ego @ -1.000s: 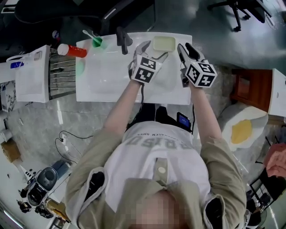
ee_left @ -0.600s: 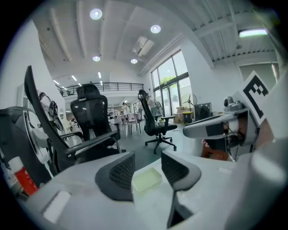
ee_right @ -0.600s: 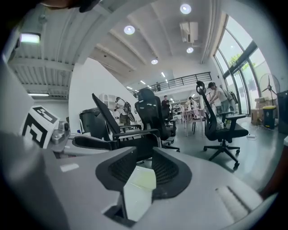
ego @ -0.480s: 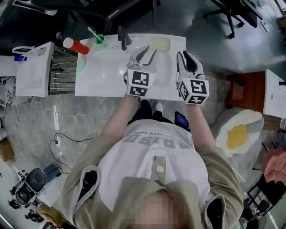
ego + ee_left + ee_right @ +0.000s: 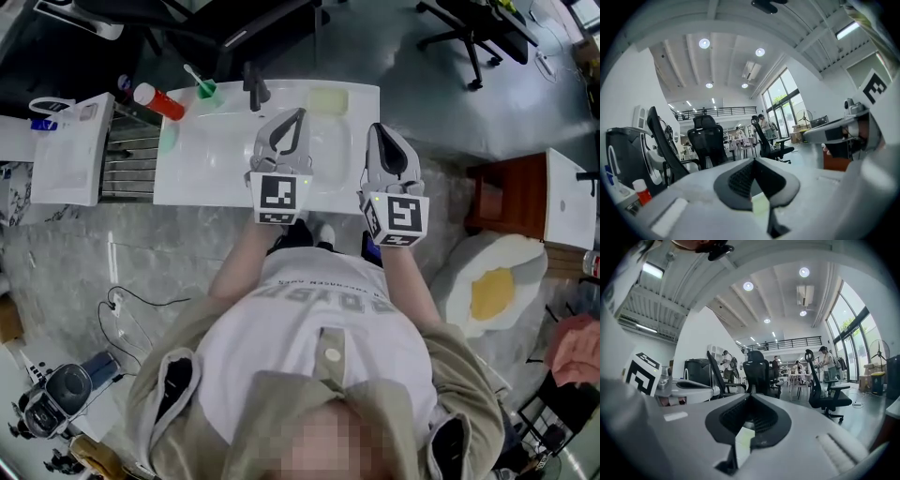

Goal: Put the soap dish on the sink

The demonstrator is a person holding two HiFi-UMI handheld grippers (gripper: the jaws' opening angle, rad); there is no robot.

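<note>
On the sink point(image 5: 187, 183), back rim, right end: soap dish point(image 5: 328, 97). Over the sink's front half hang the left gripper point(image 5: 294, 118) and right gripper point(image 5: 378, 131), jaws of each just closed tight, nothing between them.

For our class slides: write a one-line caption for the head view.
Soap dish on the sink; left claw and right claw just closed, empty.

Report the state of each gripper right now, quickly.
Left gripper: jaws have just closed; shut, holding nothing.
Right gripper: jaws have just closed; shut, holding nothing.
</note>
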